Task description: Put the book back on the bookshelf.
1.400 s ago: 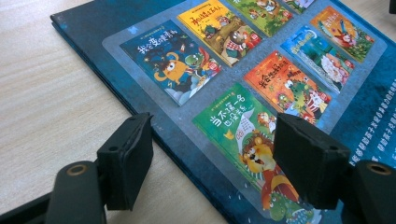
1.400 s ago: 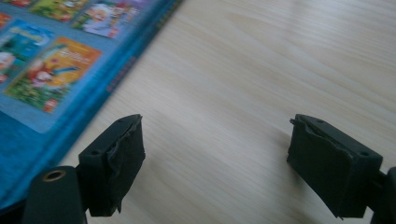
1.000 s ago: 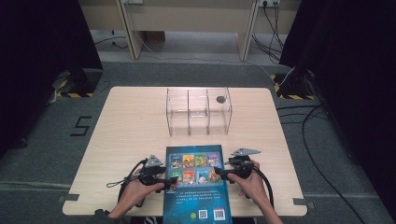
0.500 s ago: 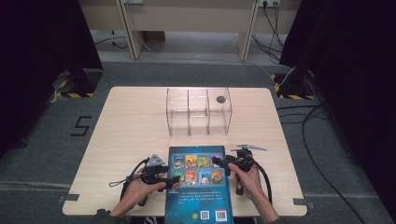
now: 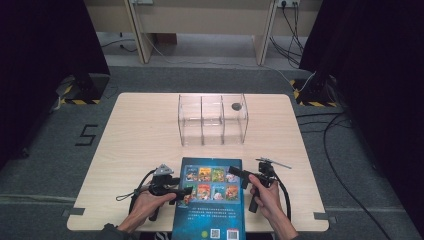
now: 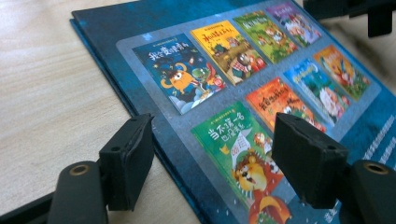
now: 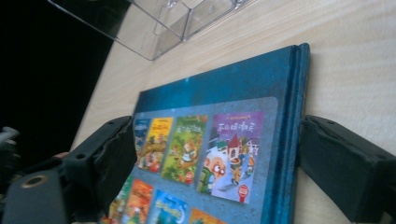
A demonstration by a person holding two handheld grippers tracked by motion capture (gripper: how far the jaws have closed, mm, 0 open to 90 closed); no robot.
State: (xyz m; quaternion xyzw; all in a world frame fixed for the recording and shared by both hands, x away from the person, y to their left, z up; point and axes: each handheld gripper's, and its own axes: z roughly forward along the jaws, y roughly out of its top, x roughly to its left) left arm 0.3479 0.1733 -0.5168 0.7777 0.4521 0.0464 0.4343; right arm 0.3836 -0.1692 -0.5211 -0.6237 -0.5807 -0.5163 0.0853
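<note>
One book [image 5: 210,200] lies flat at the lower middle of the high view, its near end reaching over the front edge of the worktop [image 5: 140,145]. It is a thin hardback, rectangular, with a dark blue glossy cover bearing eight small bright cover pictures in two rows of four. Beyond it, at the middle of the frame, stands one clear plastic organiser [image 5: 212,120] with three compartments; a small dark round thing [image 5: 235,106] shows at its right compartment (whether inside or behind it I cannot tell). The worktop is pale wood grain with rounded corners.

Two tools are in hand. The left tool [image 5: 186,192] sits at the book's left edge, its blocky black jaws spread, one over the bare wood and one over the cover, neither pressing. The right tool [image 5: 239,175] is at the book's upper right corner; its jaws have just been opening and stand spread, one over the cover and one on the wood just beside the spine edge, with that edge between them.

Compared with a second ago, the right tool has turned inward over the cover; the book lies where it did.
</note>
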